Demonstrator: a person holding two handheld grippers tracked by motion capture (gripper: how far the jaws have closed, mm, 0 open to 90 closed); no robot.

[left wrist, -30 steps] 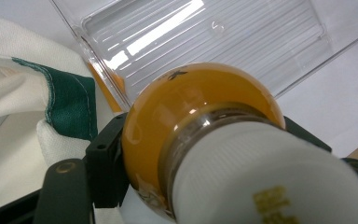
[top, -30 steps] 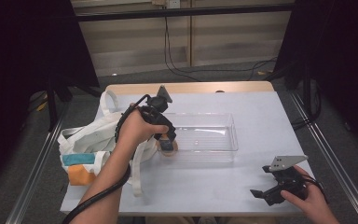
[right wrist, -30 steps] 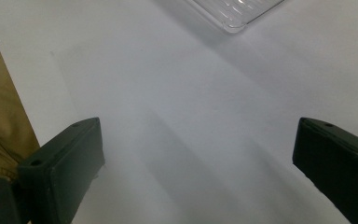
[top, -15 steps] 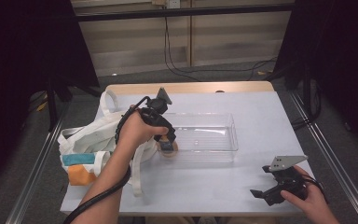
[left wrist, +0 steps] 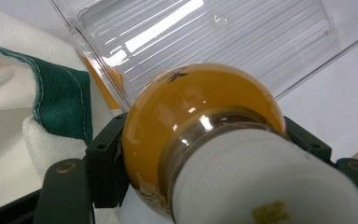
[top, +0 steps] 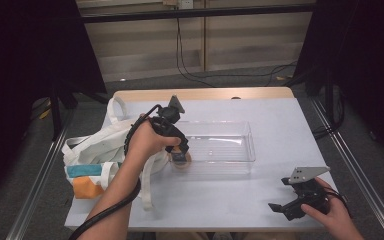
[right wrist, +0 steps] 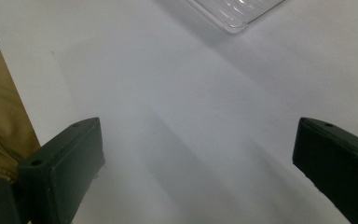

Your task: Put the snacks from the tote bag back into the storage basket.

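An orange glass light bulb (left wrist: 200, 112) with a white base (left wrist: 261, 177) sits between the jaws of my left gripper (left wrist: 205, 149), which is shut on it. In the high view this gripper (top: 180, 154) points down at the near left corner of a clear plastic tray (top: 245, 145), with the bulb (top: 183, 163) low by the tray's wall. Whether the bulb is inside the tray I cannot tell. My right gripper (top: 280, 195) rests at the table's front right, its jaws wide apart over bare tabletop (right wrist: 200, 158).
A white cloth bag (top: 100, 145) with green trim and an orange item lies at the table's left, close to the left hand. The tray's ribbed floor (left wrist: 223, 37) looks bare. The tray's corner (right wrist: 237, 14) lies beyond the right gripper.
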